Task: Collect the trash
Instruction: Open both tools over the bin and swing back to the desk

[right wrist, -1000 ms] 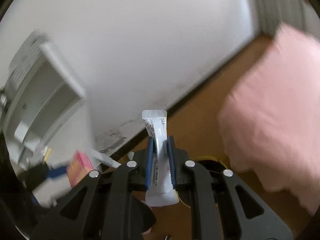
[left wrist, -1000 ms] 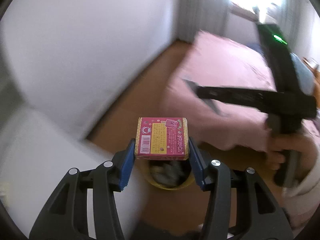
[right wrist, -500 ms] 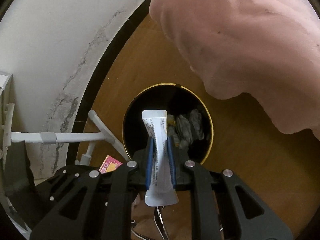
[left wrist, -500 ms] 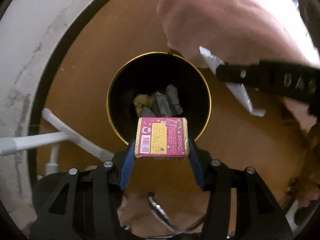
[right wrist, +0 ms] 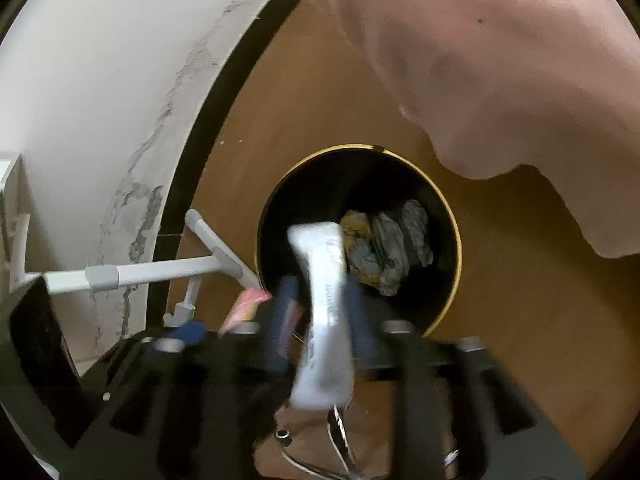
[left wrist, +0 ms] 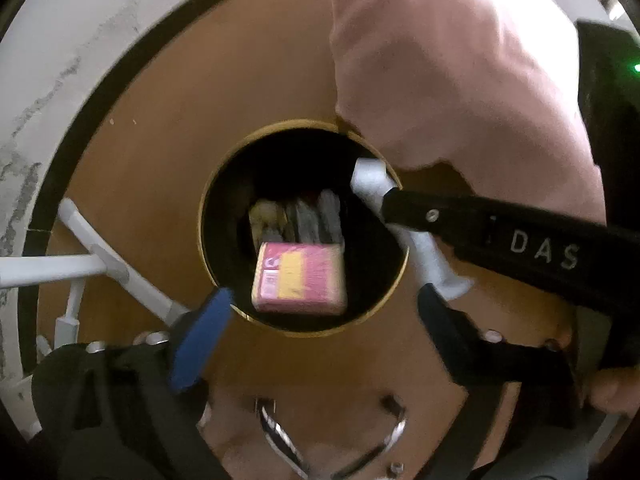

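Note:
A black bin with a gold rim (left wrist: 205,216) stands on the wooden floor, with crumpled wrappers (left wrist: 308,216) at its bottom. My left gripper (left wrist: 324,312) hangs over it. Its jaws are opening wide, and the pink snack box (left wrist: 300,278), blurred, is loose between them over the bin's mouth. My right gripper (right wrist: 322,280) is above the same bin (right wrist: 460,256). Its jaws are opening too, with the white sachet (right wrist: 324,304) still standing between the blue pads. From the left wrist view the right gripper (left wrist: 384,200) reaches in from the right with the sachet (left wrist: 428,252).
A white tube frame (right wrist: 160,272) stands left of the bin against the white wall and black skirting. A pink cloth (left wrist: 460,60) overhangs the bin's far right rim. A hand (left wrist: 612,392) holds the right gripper. A wire object (right wrist: 340,436) lies on the floor below.
Both grippers came down from beside the wall to just above the bin. The left jaws spread and let the pink box go. The right jaws have parted around the sachet.

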The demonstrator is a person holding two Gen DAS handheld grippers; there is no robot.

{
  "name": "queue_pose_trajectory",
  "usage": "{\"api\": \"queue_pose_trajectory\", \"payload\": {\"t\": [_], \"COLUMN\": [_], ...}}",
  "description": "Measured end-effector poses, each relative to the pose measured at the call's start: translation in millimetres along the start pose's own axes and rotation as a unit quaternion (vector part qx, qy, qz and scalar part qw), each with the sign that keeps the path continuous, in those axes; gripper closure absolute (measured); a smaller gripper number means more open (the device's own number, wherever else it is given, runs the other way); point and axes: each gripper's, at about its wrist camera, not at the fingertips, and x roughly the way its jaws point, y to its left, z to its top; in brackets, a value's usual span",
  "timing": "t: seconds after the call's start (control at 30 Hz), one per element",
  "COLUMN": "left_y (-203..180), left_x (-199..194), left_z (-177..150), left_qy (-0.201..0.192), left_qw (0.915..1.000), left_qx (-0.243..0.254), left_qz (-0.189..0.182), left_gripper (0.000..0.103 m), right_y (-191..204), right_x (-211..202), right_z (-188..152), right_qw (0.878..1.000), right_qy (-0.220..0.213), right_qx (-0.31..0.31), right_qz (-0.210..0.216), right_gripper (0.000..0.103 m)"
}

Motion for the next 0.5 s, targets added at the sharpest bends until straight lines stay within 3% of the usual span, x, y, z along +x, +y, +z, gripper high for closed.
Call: {"api": "queue_pose_trajectory", "payload": {"t": [0.03,0.17,0.27,0.3,0.33,0.37,0.4,0.47,0.5], "left_y": [-3,-29,-60,-69,-74,-75,-73,-53,-40], "left_x": [-4,-29,-95,-131,-168,-203,-229,-289,-310], "left_z": [-1,-4,-16,-23,-30,-37,-43,-57,-63], "left_qy": [-0.009,-0.047,-0.13,-0.173,-0.212,-0.244,-0.266,-0.312,-0.326], "left_qw": [0.9999,0.998,0.9861,0.9761,0.9649,0.9536,0.9456,0.9296,0.9257], "left_qx": [0.003,0.039,0.083,0.1,0.113,0.123,0.127,0.125,0.119], "left_qz": [-0.003,-0.017,-0.063,-0.086,-0.106,-0.126,-0.137,-0.151,-0.151], "left_gripper": [0.01,0.01,0.01,0.01,0.01,0.009,0.009,0.009,0.009], "right_y": [-1,-7,-4,4,10,18,32,51,63], "right_x": [-9,-70,-164,-212,-239,-265,-296,-317,-323], "right_z": [2,11,4,-5,-14,-26,-44,-61,-70], "right_qw": [1.0,0.995,0.968,0.944,0.924,0.898,0.863,0.834,0.823], "right_qy": [-0.016,-0.096,-0.237,-0.316,-0.368,-0.425,-0.491,-0.539,-0.558], "right_qx": [0.006,0.033,0.051,0.057,0.06,0.061,0.057,0.045,0.037], "right_qz": [-0.002,-0.015,-0.057,-0.076,-0.085,-0.093,-0.106,-0.11,-0.101], "right_gripper": [0.025,0.025,0.023,0.013,0.006,0.006,0.006,0.006,0.006]}}
